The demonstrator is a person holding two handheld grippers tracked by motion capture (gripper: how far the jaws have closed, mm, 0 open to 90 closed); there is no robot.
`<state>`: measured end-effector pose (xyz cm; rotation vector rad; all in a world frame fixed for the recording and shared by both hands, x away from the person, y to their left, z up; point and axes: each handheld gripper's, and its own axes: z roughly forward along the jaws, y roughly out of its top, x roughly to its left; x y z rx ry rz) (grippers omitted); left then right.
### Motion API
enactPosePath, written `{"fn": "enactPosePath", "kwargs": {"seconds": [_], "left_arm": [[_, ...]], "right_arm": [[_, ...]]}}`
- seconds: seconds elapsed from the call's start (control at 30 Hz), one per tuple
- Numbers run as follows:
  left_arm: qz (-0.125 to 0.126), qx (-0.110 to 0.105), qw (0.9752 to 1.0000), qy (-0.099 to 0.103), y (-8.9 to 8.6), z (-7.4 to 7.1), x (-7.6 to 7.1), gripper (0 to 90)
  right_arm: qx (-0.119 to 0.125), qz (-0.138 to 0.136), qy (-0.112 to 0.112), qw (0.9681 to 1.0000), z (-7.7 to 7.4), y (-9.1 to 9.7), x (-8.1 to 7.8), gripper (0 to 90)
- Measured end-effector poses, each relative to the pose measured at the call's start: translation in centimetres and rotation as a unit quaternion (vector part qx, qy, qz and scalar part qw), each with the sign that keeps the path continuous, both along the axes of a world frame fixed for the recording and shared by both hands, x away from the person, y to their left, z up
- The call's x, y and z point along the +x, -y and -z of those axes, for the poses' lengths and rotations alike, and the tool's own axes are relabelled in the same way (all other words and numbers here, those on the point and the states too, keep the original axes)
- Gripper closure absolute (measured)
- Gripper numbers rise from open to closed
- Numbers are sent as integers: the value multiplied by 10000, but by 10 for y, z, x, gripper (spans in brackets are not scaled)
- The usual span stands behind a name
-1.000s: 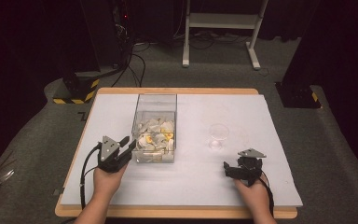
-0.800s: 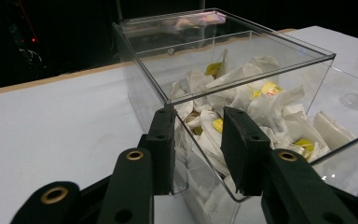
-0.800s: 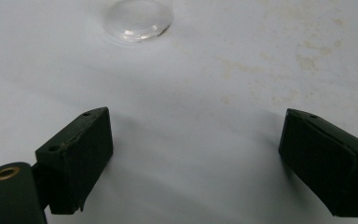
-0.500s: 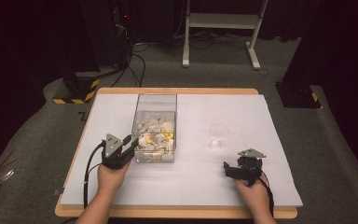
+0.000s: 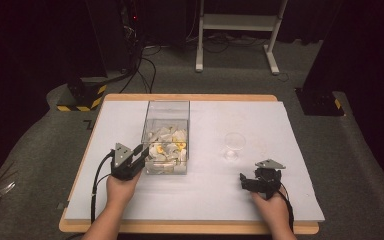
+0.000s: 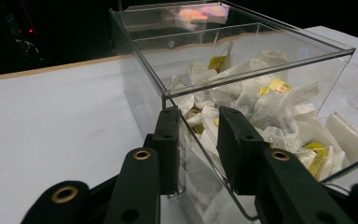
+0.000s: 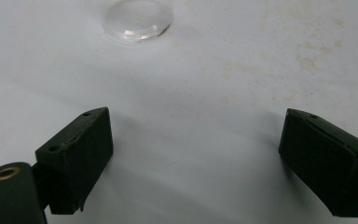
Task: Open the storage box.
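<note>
A clear plastic box (image 5: 166, 111) stands mid-table, holding several white sachets (image 5: 167, 142), some with yellow tags. My left gripper (image 5: 141, 151) sits at the box's near left corner. In the left gripper view the jaws have just been closing, and my left gripper (image 6: 198, 119) has the corner wall of the box (image 6: 261, 58) between its pads, over the sachets (image 6: 261, 105). My right gripper (image 5: 260, 173) rests on the white table cover at the near right. My right gripper (image 7: 196, 128) stands open on bare cover, with a small clear cup (image 7: 137, 16) ahead of it.
The small clear cup (image 5: 234, 144) stands right of the box. The white cover (image 5: 280, 125) lies over a wooden table. Behind the table are a white stand's legs (image 5: 235, 30), cables and black-and-yellow bases (image 5: 80, 97) on the grey floor.
My left gripper has edged slightly closer onto the box's near left corner. The right hand and its gripper have kept still.
</note>
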<state>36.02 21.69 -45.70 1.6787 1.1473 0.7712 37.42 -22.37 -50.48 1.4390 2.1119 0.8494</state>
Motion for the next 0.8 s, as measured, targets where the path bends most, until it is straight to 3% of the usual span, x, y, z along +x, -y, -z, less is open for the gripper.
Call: {"fn": "enactPosePath", "kwargs": {"seconds": [0.33, 0.8], "left_arm": [[-18, 9, 10000, -48, -1, 3, 3, 706], [-66, 8, 10000, 1, 0, 5, -12, 743]], "right_arm": [[-2, 2, 1, 10000, 0, 0, 0, 98], [-4, 2, 1, 10000, 0, 0, 0, 98]]}}
